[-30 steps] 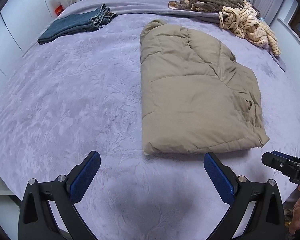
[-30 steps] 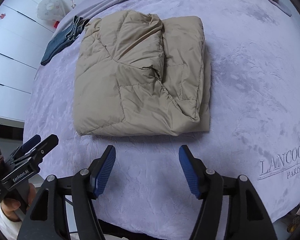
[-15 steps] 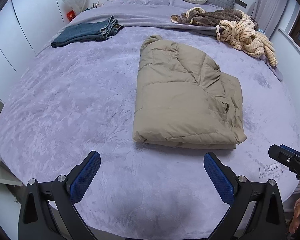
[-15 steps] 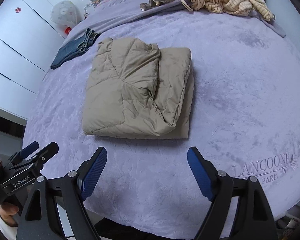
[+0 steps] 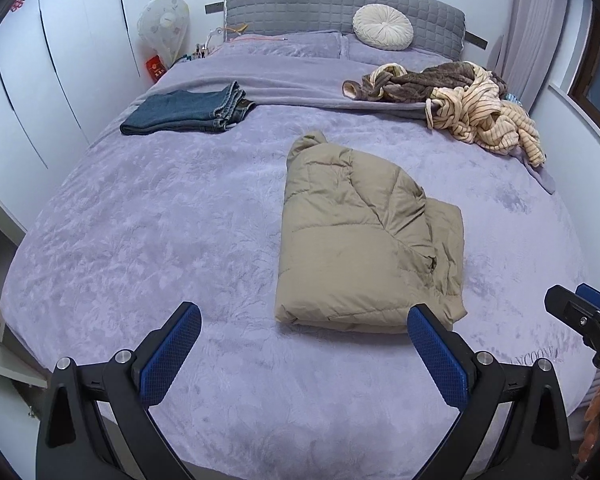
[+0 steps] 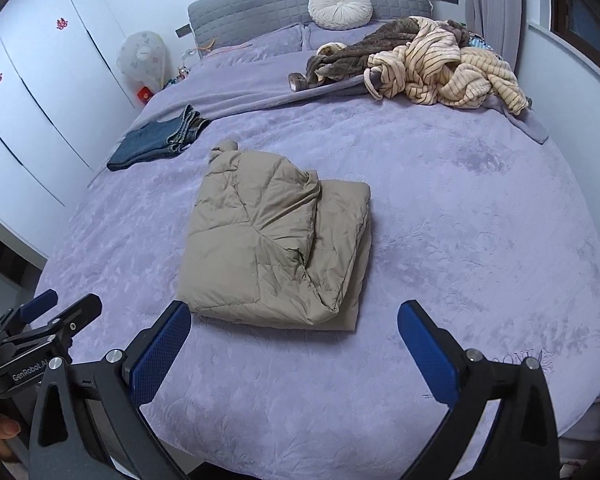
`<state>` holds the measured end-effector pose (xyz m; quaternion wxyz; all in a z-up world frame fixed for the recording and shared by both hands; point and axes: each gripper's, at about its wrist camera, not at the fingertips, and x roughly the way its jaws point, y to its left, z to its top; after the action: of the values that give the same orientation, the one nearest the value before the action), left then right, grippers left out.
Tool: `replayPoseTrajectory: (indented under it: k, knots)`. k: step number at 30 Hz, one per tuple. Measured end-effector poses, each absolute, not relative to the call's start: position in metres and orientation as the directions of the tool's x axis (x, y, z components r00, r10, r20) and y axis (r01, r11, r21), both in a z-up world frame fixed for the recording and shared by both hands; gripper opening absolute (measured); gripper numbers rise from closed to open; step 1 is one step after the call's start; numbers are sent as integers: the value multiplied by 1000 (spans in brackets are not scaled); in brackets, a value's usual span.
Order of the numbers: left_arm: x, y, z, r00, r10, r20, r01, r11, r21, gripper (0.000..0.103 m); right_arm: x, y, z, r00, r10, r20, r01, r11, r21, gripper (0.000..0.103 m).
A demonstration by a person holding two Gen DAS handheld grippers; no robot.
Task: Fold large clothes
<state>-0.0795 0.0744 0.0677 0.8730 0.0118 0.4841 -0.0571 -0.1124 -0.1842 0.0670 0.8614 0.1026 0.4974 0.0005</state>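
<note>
**Tongs clear of the folded jacket**

Tongs first: the left gripper [image 5: 304, 350] stands with its blue pads [image 5: 168, 354] spread wide and nothing between them, hanging above the near edge of the bed. The right gripper [image 6: 294, 350] is just as wide — its jaws have just been opening, and they too hold nothing. Each shows in the other's view: the right one's black tip at 3 o'clock of the left wrist view, the left one's body, lettered "GenRobot.AI", at 8 o'clock of the right wrist view.

Beyond the fingertips, at about 12 o'clock from both, lies the tan padded jacket [image 5: 360, 248], folded into a thick rectangle on the lilac bedspread [image 5: 140, 232], touched by neither gripper. One quilted flap lies across its top, its edge running diagonally.

Farther out, at 10 o'clock, folded blue jeans [image 5: 188, 114] rest flat near the bed's left side. At 1 o'clock sits an unfolded heap — a cream striped garment [image 5: 488, 120] tangled with a brown fleecy one [image 5: 428, 82]. A round cream cushion [image 5: 382, 32] leans on the grey quilted headboard [image 5: 300, 4].
</note>
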Motion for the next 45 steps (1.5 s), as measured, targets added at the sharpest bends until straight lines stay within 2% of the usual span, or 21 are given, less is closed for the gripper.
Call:
replayPoseTrajectory:
  k: [16,45]
  knots:
    - [-58,107,89,561,-64,-825,115,993,1,103,-99,-156,85,539,-9,-843,184,977,107,103]
    - [-52,116,88,556,-68,-829,102,995,-13,103,-100,-154,87,531,-29,-847,199,976,91,103]
